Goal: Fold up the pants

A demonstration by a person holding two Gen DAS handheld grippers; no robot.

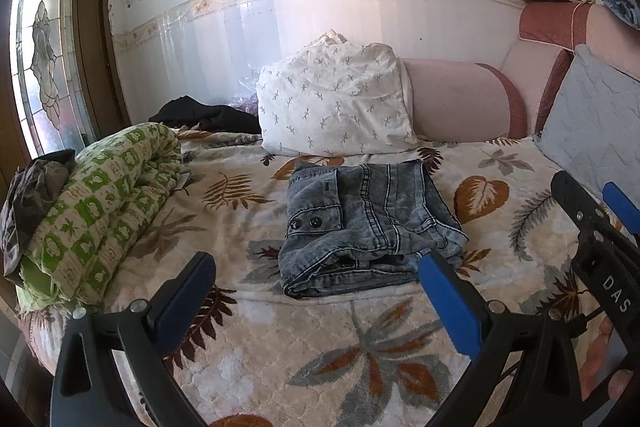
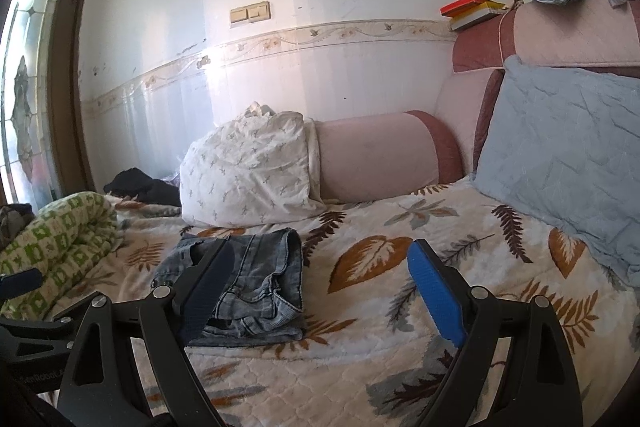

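A pair of grey-blue denim pants (image 1: 368, 223) lies folded into a compact stack on the leaf-patterned bedspread (image 1: 280, 347). My left gripper (image 1: 316, 271) hovers just in front of the stack, open, with nothing between its blue pads. In the right wrist view the same folded pants (image 2: 256, 283) sit left of centre, partly behind the left finger. My right gripper (image 2: 320, 267) stands open and empty, to the right of the pants. The right gripper (image 1: 600, 219) also shows at the right edge of the left wrist view, with a hand under it.
A white patterned pillow (image 1: 336, 99) and a pink bolster (image 1: 460, 103) lie behind the pants. A rolled green-and-white quilt (image 1: 100, 203) sits at the left, dark clothes (image 1: 208, 115) beyond it. A blue-grey pillow (image 2: 560, 155) leans on the headboard at the right. Boxes (image 2: 472, 11) rest on the headboard.
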